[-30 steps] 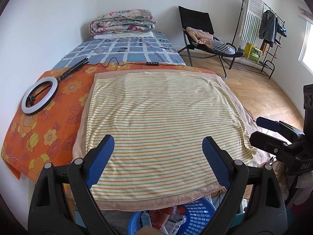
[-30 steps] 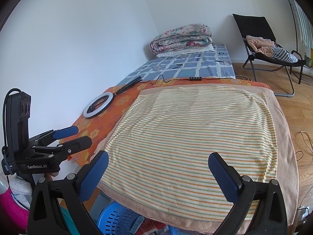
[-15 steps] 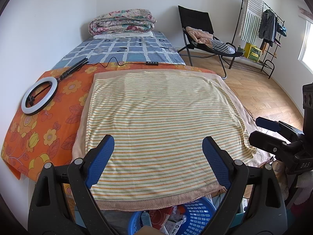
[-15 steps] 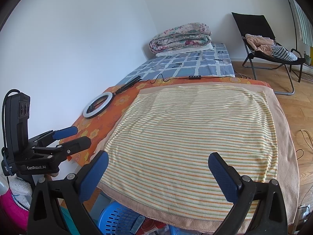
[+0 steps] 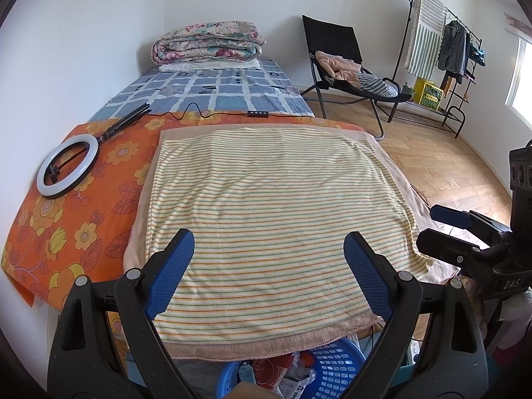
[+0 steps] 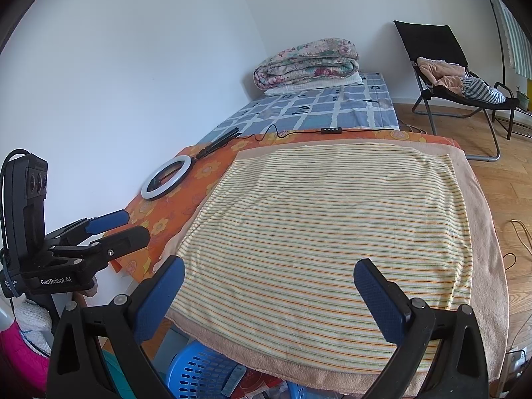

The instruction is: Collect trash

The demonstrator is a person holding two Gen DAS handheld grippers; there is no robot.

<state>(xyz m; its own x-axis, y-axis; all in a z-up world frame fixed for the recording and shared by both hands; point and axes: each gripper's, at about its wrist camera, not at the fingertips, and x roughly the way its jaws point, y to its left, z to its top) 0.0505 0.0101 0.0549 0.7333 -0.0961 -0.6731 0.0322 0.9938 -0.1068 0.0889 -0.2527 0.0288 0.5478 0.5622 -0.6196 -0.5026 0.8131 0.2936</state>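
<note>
Both grippers hover side by side over the near edge of the striped towel (image 5: 266, 199), which is spread flat on a worktop draped in an orange flowered cloth (image 5: 83, 206). The left gripper (image 5: 269, 259) has its blue-padded jaws spread wide, holding nothing; the right gripper (image 6: 269, 286) is likewise spread and empty. Below the near edge of the towel sits a blue basket (image 5: 335, 369) with packaging and wrappers (image 5: 282, 370) inside, the only trash visible. A ring light (image 5: 68, 164) lies at the far left on the orange cloth. Farther back is a bed (image 5: 216, 91) with a folded quilt (image 5: 207, 43), and a black chair (image 5: 335, 46) stands to the far right
</note>
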